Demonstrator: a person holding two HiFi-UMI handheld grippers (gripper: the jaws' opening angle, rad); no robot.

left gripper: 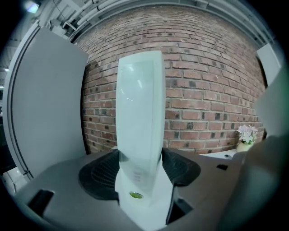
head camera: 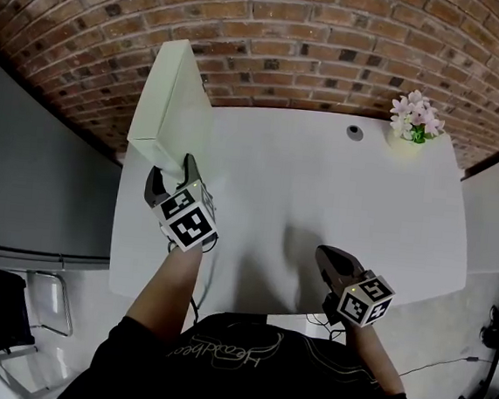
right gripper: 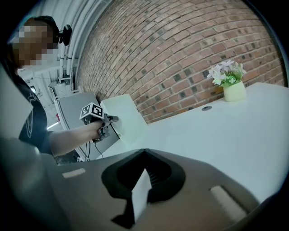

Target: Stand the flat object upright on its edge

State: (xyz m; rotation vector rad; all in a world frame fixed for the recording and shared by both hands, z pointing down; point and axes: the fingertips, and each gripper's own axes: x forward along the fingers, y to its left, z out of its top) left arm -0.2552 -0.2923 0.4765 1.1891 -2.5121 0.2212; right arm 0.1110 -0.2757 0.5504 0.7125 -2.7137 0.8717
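My left hand-held gripper [head camera: 171, 178] is clamped on the box [head camera: 166, 107]: in the left gripper view both dark pads press flat against its two broad faces, low down near one end, where a small green sticker [left gripper: 136, 195] sits on the narrow edge facing the camera. The box rises from the jaws on its edge, long side up and leaning a little away from me, with its top against the brick wall [head camera: 292, 32] behind it. From the head view it is at about 10 o'clock of the white surface [head camera: 321, 184], over the far left corner. I cannot tell whether its lower edge touches the surface or hangs just above it. My left arm reaches in from 7 o'clock, and a grey panel [head camera: 41, 174] stands off the surface's left side at 9 o'clock. My right hand-held gripper [head camera: 329, 262] is closed and empty, its jaws pressed together, near the surface's front edge at about 5 o'clock and well apart from the box. It points toward 11 o'clock, so its own view shows my left arm and the box across the bare white top. A small pot of pink and white flowers [head camera: 416, 118] stands at the far right, about 1 o'clock, with a round cable hole [head camera: 354, 132] in the surface just to the left of it.
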